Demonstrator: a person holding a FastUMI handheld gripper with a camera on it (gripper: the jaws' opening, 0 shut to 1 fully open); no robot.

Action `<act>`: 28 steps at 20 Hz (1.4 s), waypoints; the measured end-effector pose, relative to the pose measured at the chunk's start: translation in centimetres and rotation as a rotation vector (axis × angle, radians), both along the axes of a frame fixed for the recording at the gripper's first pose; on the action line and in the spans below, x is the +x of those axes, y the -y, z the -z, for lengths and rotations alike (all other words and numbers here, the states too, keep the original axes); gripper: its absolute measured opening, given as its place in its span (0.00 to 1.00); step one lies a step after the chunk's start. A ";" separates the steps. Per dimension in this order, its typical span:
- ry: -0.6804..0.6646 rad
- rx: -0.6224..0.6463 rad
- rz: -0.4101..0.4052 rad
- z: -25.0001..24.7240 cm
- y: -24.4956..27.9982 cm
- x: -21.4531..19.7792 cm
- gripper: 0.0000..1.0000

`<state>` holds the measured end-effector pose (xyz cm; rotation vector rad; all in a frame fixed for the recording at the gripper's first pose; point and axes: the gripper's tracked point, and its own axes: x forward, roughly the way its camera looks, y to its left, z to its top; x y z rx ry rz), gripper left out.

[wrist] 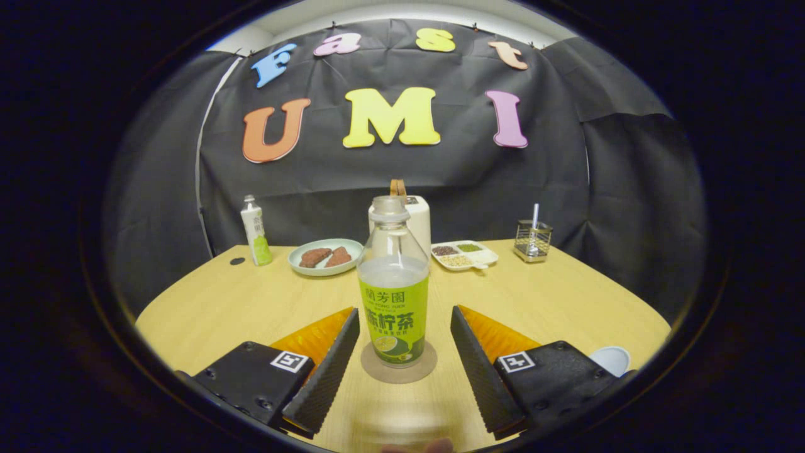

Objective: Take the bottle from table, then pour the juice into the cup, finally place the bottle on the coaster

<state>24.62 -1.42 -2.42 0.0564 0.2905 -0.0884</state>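
Note:
A clear bottle (394, 296) with a green label and no cap stands upright on a round brown coaster (399, 371) on the wooden table (220, 308). It is partly filled with pale liquid. My gripper (404, 327) is open, its fingers on either side of the bottle with a gap on both sides and touching nothing. A white cup (611, 358) shows partly behind the right finger.
Beyond the bottle stand a white appliance with a brown handle (415, 217), a plate with brown pieces (326, 257), a divided tray of grains (464, 254), a wire holder (532, 240) and a second small bottle (255, 231) at the far left.

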 end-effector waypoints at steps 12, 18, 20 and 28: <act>0.237 -0.075 -0.039 -5.8 -1.9 -14.5 0.96; 0.273 -0.053 -0.024 -5.2 -2.9 -20.3 0.96; 0.286 -0.054 -0.033 -4.9 -3.5 -21.7 0.96; 0.297 -0.066 -0.049 -3.5 -5.2 -23.1 0.96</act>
